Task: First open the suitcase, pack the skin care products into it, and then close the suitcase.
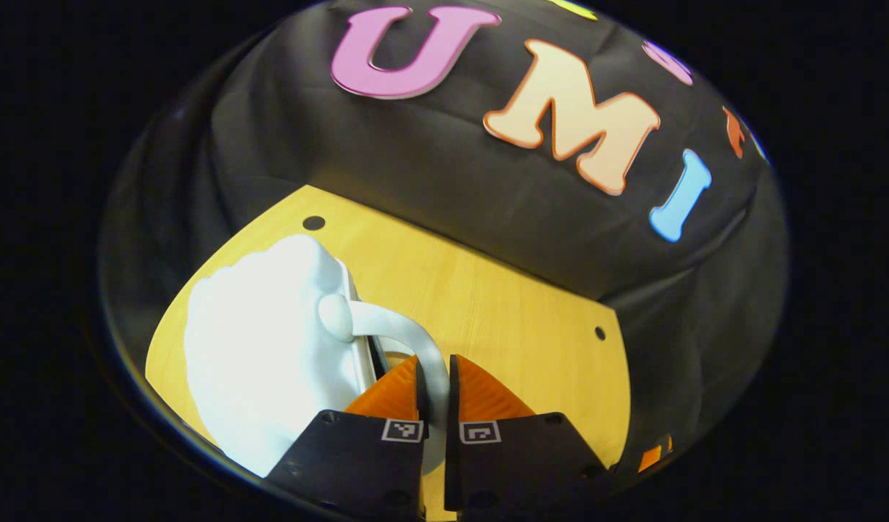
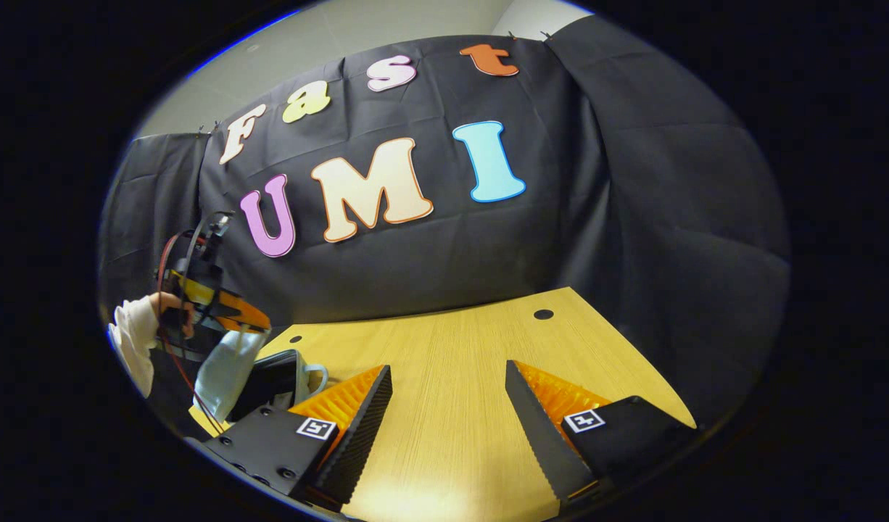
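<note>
- White suitcase (image 1: 270,362) lies at lower left of the left gripper view, on the wooden table (image 1: 502,312).
- Left gripper (image 1: 436,391): jaws clenched on the suitcase handle (image 1: 408,333).
- Right gripper (image 2: 448,406): jaws spread wide, nothing between, low centre over the table.
- Right gripper view, far left: lid raised under the left gripper; a hand (image 2: 165,301) holds it.

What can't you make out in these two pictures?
- Suitcase shell, left gripper view: glare washes out its surface; the left gripper, shut on the handle, covers its near edge.
- Suitcase inside, right gripper view: too small, far off, half behind the right gripper's finger.
</note>
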